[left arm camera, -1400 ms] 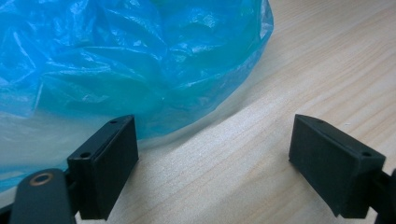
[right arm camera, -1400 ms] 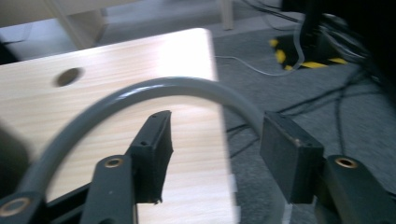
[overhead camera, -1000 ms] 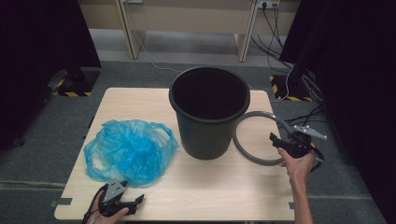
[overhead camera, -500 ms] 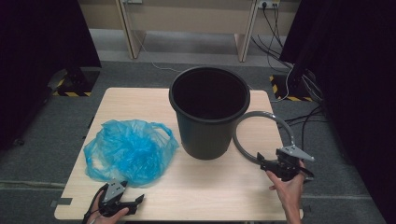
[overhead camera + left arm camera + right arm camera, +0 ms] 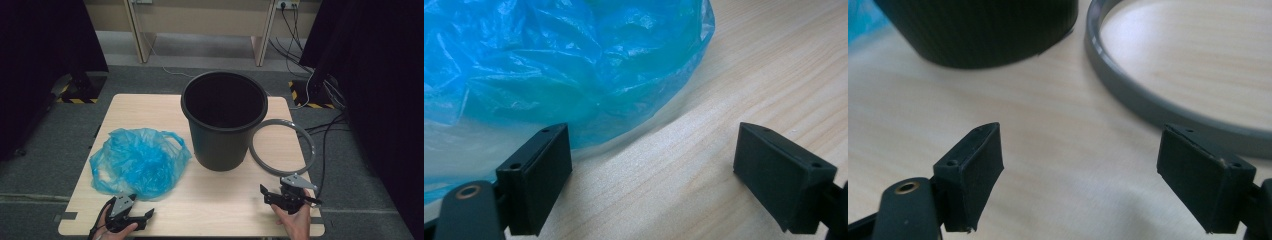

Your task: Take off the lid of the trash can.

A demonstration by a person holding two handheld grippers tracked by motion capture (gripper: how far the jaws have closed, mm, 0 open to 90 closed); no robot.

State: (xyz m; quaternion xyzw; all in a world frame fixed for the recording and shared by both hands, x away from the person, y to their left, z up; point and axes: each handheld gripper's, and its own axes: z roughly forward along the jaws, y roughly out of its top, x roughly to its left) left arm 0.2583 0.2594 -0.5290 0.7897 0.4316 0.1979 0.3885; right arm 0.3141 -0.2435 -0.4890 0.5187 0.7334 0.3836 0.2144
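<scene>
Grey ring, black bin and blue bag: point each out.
grey ring [image 5: 309, 141], high view, on its right rim.
black bin [image 5: 220, 145], high view, on its front wall.
blue bag [image 5: 137, 162], high view, on its crumpled middle.

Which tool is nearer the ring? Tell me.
Right. The right tool sits just below the ring; the left tool is across the table, by the bag.

**What you couldn't see**

Your right gripper view cut off the black bin [image 5: 983, 30] above its base, and the grey ring [image 5: 1168, 107] beside the bin ran past the right edge. Your left gripper view cropped the blue bag [image 5: 559, 65] at top and left.
</scene>
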